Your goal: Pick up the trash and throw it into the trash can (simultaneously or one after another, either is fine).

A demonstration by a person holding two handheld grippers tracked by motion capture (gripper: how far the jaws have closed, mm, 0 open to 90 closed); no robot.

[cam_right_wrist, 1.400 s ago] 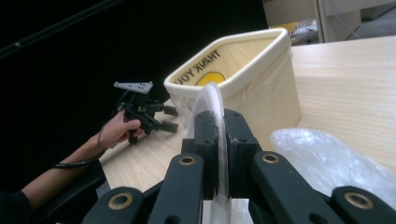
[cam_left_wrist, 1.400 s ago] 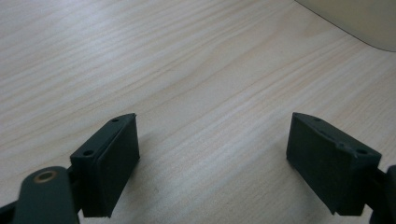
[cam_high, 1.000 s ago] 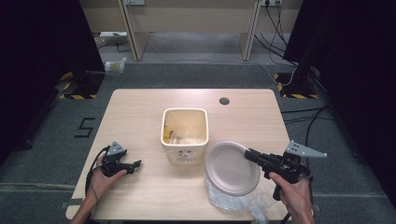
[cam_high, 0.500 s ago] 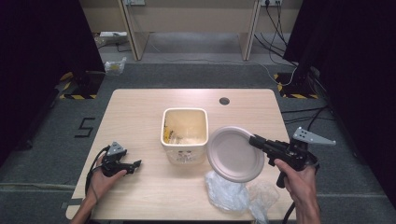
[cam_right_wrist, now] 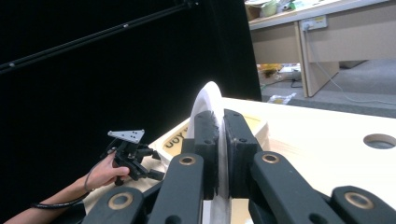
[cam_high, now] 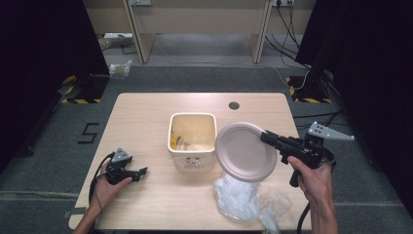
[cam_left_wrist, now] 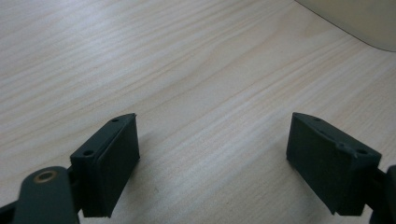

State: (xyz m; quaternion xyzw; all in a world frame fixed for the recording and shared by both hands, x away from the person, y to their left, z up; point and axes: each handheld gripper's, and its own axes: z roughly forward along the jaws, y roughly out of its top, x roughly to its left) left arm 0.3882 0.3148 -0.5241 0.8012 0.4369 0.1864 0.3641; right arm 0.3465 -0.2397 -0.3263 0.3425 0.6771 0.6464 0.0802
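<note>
Comparing with half a second ago, the right gripper (cam_high: 266,137) has lifted the plate (cam_high: 245,151) higher and tipped it more steeply, its rim now reaching over toward the bin (cam_high: 191,141); the left gripper (cam_high: 139,171) has not moved. Count: one plate, one bin, one heap of plastic wrap (cam_high: 243,199), two grippers. The plate is round, white, matte, shallow-rimmed, held on edge; in the right gripper view its thin rim (cam_right_wrist: 205,98) rises between black jaws clamped tight on it. The plate hangs at 3 o'clock of the bin, above the crumpled clear wrap. The bin is cream, square with rounded corners, with yellowish scraps inside. The left gripper rests on the pale wood-grain table (cam_high: 146,117) at 8 o'clock of the bin, jaws wide apart on nothing, ribbed pads (cam_left_wrist: 114,163) facing.
</note>
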